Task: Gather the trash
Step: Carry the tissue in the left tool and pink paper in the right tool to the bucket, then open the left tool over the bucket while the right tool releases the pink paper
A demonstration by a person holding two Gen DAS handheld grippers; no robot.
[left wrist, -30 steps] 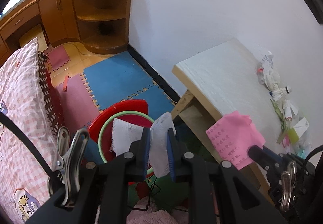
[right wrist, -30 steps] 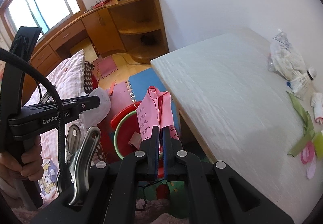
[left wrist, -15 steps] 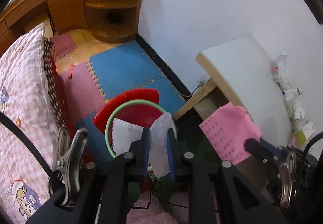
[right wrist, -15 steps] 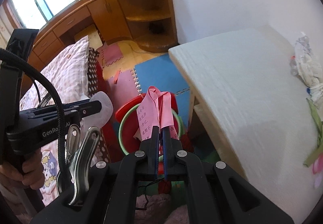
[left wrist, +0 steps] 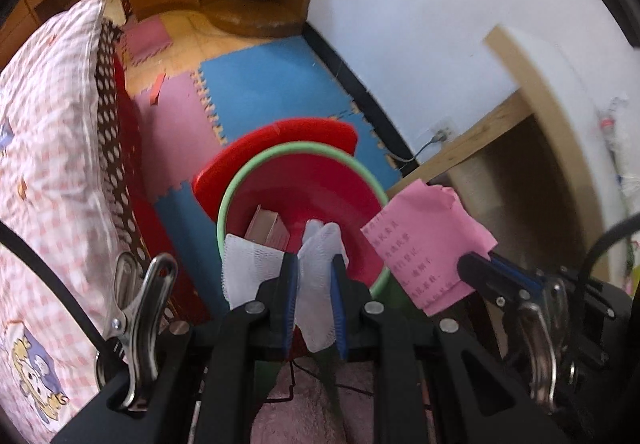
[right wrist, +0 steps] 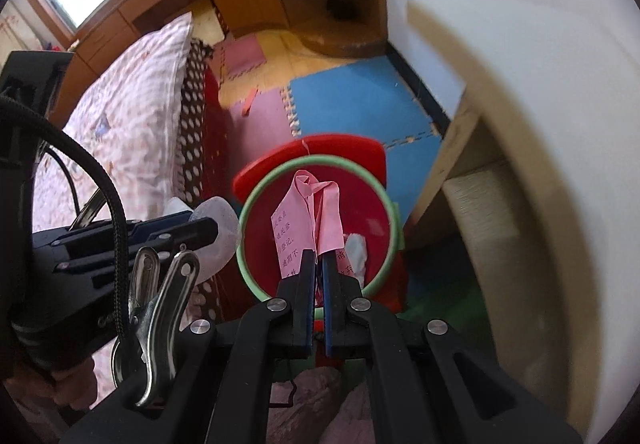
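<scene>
Fingers [left wrist: 288,284] of the left gripper [left wrist: 314,298] are clamped on a white mesh wrapper [left wrist: 318,280]; those of the right gripper [right wrist: 317,276] are pinched together on a pink printed slip [right wrist: 308,222]. Both scraps hang above the open mouth of the red bin [left wrist: 320,180], inside its green rim [right wrist: 390,212], so a release should drop them in. A box and white scrap already lie inside. The bin stands on the foam floor mats [left wrist: 264,84], between the bed [left wrist: 44,148] and the worktop's near corner [right wrist: 496,56].
</scene>
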